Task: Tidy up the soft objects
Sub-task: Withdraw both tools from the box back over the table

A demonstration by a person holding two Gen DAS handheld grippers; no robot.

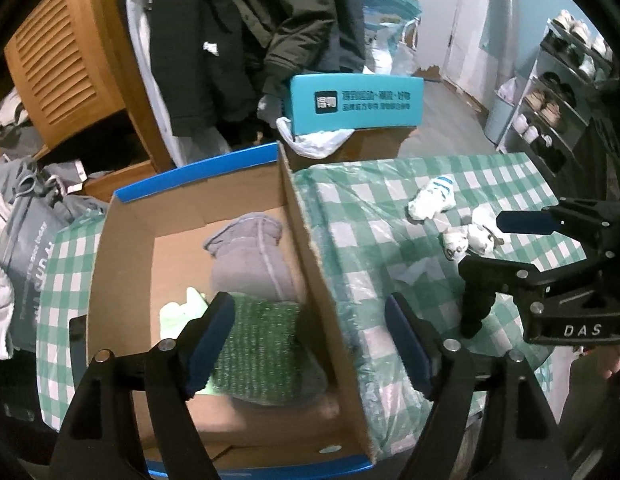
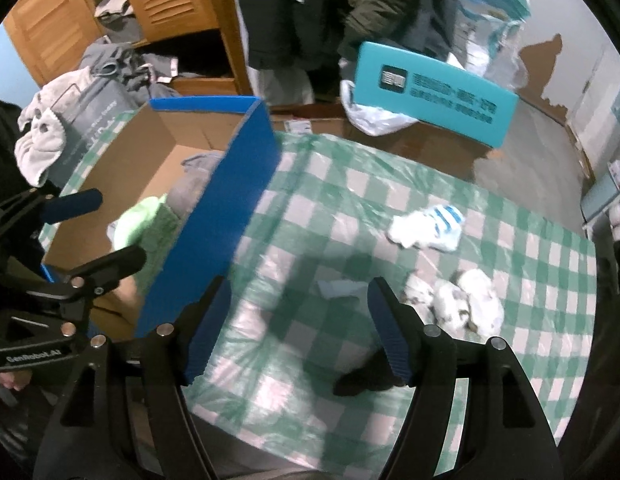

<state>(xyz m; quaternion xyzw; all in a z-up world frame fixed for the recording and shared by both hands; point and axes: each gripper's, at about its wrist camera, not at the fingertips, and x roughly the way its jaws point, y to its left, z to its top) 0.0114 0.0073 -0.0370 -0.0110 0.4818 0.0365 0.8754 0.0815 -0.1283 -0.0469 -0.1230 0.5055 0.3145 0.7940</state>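
Grey and green knit socks [image 1: 266, 312] lie in cardboard box [image 1: 122, 264]; left claw [image 1: 310, 344] above, wide open, empty. Two white socks [image 2: 427, 226] and [image 2: 457, 300] on checked counter [image 2: 389, 184]. Right claw [image 2: 298, 332] open, holding nothing, just beside patterned pair.

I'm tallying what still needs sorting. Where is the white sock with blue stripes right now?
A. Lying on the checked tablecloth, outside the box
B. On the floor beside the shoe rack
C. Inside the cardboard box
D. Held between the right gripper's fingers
A: the white sock with blue stripes lies on the checked tablecloth, well to the right of the cardboard box, with no gripper touching it.
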